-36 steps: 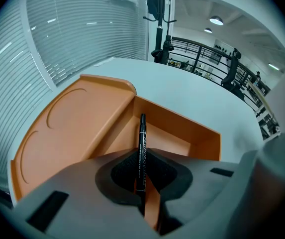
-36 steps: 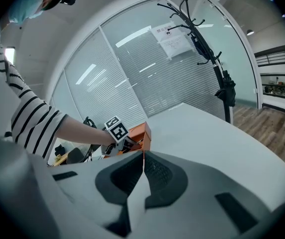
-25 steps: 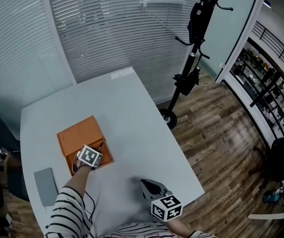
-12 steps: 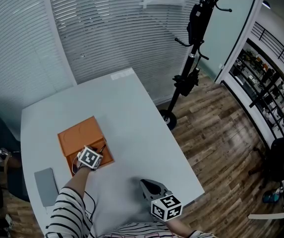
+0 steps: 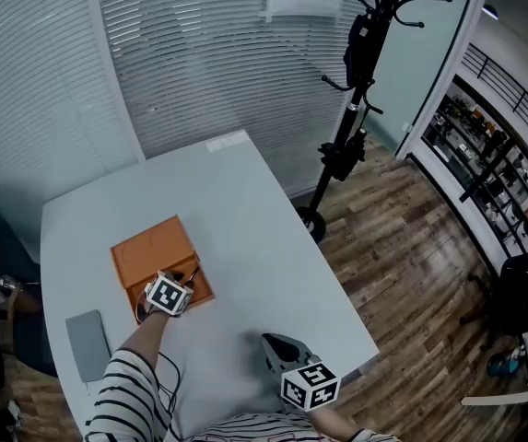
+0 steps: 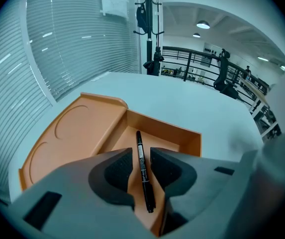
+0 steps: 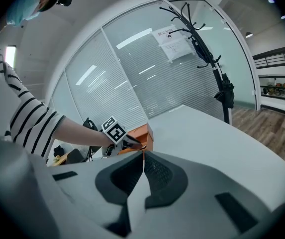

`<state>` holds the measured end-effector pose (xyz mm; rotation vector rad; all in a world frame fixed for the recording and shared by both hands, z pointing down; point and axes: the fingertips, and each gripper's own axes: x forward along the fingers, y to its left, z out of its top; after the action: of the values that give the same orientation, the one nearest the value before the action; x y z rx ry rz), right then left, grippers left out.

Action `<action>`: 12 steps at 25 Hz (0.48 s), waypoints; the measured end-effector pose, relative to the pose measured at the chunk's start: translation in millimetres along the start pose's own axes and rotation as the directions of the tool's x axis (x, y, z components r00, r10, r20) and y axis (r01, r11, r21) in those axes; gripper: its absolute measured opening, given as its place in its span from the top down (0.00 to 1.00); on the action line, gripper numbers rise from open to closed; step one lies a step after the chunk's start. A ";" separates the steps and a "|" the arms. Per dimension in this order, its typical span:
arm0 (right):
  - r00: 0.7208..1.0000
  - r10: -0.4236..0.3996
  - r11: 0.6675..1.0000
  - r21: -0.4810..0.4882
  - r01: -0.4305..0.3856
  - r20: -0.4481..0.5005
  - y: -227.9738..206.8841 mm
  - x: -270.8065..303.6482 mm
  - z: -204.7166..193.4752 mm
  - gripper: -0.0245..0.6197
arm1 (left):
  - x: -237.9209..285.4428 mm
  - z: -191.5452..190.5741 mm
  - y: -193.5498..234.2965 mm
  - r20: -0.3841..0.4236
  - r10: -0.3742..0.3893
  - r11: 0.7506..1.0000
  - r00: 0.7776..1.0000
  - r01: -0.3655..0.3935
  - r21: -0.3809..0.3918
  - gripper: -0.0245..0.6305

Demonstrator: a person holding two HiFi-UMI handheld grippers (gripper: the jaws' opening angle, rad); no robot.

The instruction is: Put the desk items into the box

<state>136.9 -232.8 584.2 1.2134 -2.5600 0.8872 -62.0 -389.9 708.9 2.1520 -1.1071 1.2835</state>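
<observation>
While your left claw (image 6: 141, 154) hangs parted over the orange box (image 6: 182, 138) near the tabletop's (image 5: 245, 228) left edge, the pen (image 6: 139, 142) lies loose inside. Your right claw (image 7: 143, 158) is clenched on nothing. A grey slab (image 5: 87, 343) at that edge looks unpacked.

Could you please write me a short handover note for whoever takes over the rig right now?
Left tool: jaws apart over the orange box; the black pen lies loose between them, apparently inside the open compartment.
Right tool: shut, empty, near the table's front edge.
Done: pen looks delivered.
Left: grey flat item on the table, apart from the box, probably next.
</observation>
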 end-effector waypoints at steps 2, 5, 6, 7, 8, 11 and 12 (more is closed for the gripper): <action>1.000 -0.002 1.000 0.002 0.002 0.002 5.8 -4.2 -1.9 0.92 | -9.9 4.9 0.8 0.032 0.020 1.000 0.999 -0.020 0.019 0.80; 1.000 -0.006 1.000 0.004 0.006 0.005 14.9 -9.2 -7.1 0.92 | -23.8 13.5 2.2 0.109 0.036 0.999 0.993 -0.038 0.020 0.80; 1.000 -0.009 1.000 0.005 0.009 0.005 17.6 -10.8 -9.2 0.92 | -27.8 15.2 2.4 0.134 0.041 0.999 0.990 -0.043 0.015 0.80; 1.000 -0.011 1.000 0.006 0.011 0.006 20.2 -12.6 -11.2 0.92 | -31.9 16.2 2.2 0.152 0.046 0.999 0.987 -0.048 0.011 0.80; 1.000 -0.014 1.000 0.007 0.014 0.006 22.7 -14.6 -12.8 0.92 | -36.2 17.0 1.4 0.166 0.049 0.999 0.985 -0.052 0.009 0.80; 1.000 -0.021 1.000 0.008 0.021 0.010 30.2 -20.2 -16.4 0.92 | -50.3 21.0 -4.3 0.216 0.047 0.999 0.975 -0.051 0.011 0.84; 1.000 -0.023 1.000 0.008 0.023 0.010 32.6 -21.6 -17.6 0.92 | -55.3 22.4 -7.4 0.237 0.042 0.999 0.971 -0.045 0.010 0.85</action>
<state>124.9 -192.5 575.6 1.2504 -2.5478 0.8890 -58.5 -376.9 650.3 2.3514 -1.2462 1.0758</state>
